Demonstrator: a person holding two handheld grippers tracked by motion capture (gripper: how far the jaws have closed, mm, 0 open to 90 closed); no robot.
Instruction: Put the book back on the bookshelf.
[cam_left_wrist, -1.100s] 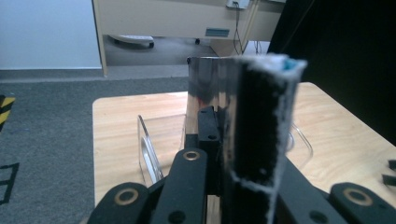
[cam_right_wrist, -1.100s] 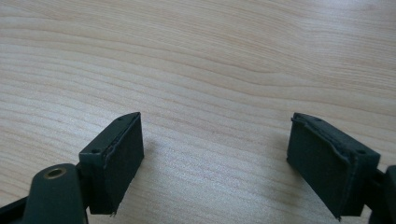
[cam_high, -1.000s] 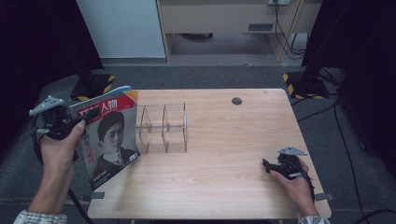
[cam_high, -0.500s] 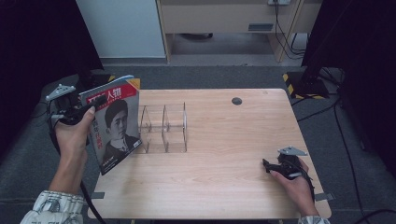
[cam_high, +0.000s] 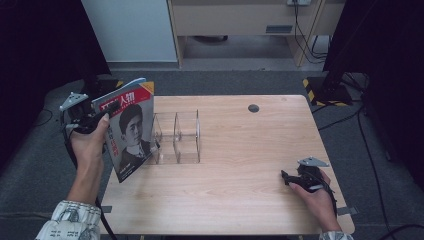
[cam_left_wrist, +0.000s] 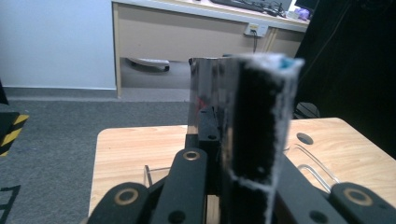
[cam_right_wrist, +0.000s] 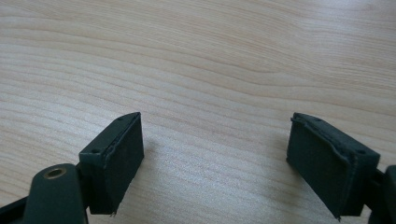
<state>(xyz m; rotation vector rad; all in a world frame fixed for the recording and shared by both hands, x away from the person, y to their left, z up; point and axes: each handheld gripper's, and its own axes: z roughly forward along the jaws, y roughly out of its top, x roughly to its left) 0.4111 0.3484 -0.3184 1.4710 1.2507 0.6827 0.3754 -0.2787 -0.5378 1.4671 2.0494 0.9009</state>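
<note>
Left tool (cam_high: 102, 114) clamps the red-topped portrait magazine (cam_high: 129, 131) upright beside the clear acrylic divider rack (cam_high: 176, 136); its floppy lower corner could catch the wall. Right tool (cam_high: 290, 176) rests wide apart on the wooden tabletop (cam_high: 240, 200).

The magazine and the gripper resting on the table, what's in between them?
In the high view, a clear plastic rack stands right beside the magazine. From there to the right gripper it's bare wooden table.
</note>
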